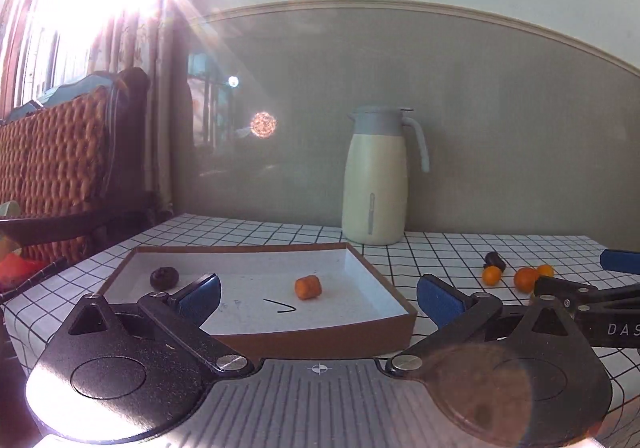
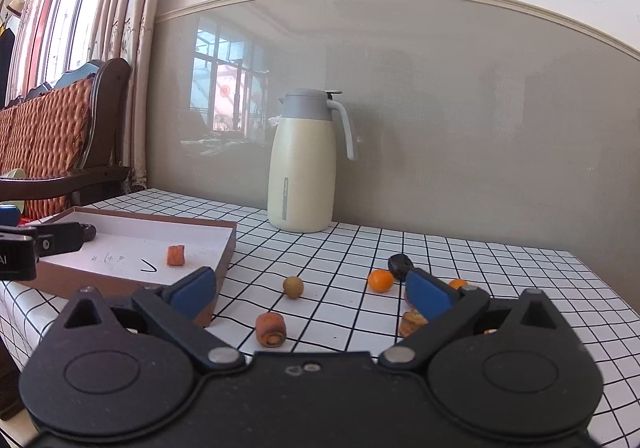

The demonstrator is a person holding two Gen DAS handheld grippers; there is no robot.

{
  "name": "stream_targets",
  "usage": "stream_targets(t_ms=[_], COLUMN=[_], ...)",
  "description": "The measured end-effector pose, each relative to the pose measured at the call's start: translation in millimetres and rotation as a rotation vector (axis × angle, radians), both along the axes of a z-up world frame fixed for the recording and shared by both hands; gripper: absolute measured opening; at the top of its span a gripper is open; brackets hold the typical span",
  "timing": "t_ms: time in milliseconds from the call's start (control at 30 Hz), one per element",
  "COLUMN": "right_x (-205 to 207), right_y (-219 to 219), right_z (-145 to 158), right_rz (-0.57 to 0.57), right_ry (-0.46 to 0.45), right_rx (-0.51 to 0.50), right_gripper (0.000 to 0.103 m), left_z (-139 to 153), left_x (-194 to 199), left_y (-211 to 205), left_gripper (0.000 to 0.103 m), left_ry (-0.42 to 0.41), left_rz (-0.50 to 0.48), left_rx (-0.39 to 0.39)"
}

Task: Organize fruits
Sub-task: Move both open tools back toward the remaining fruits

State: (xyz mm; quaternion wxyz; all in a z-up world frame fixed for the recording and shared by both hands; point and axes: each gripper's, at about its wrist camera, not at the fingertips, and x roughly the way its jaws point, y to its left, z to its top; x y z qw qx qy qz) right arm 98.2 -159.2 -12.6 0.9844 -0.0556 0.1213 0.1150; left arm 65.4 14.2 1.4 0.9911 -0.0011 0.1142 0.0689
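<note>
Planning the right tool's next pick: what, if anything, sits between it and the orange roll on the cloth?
Nothing visible. The orange roll lies on bare checked cloth just ahead of the open right tool, between its fingers' line. The round brownish fruit sits beyond it, not in front.

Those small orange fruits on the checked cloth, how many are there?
3. Left orange, middle orange and right orange lie in a loose row right of the box, beside a dark fruit. A gripper finger partly covers one; more may be hidden.
</note>
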Motion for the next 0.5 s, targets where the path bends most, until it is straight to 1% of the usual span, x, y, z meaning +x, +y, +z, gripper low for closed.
stream_targets(t_ms=[133, 333, 433, 500], right_x=[-4, -3, -1, 1], right_y=[-18, -44, -54, -60], right_z=[-1, -5, -6, -8], right_rz=[-0.029, -0.09, -0.11, -0.122], right_ry=[0.0, 0.021, 0.031, 0.04], right_rx=[0.003, 0.011, 0.011, 0.003], right_gripper=[0.091, 0.089, 0.087, 0.084], left_z=[-2, -8, -12, -16], left_x=[5, 18, 24, 28], left_y=[-17, -39, -52, -61], left_gripper=[0.103, 0.103, 0.103, 0.103], left_ry=[0.013, 0.038, 0.051, 0.059], left_rz=[-0.042, -0.107, -0.151, -0.177], left_rx=[0.029, 0.021, 0.013, 0.021])
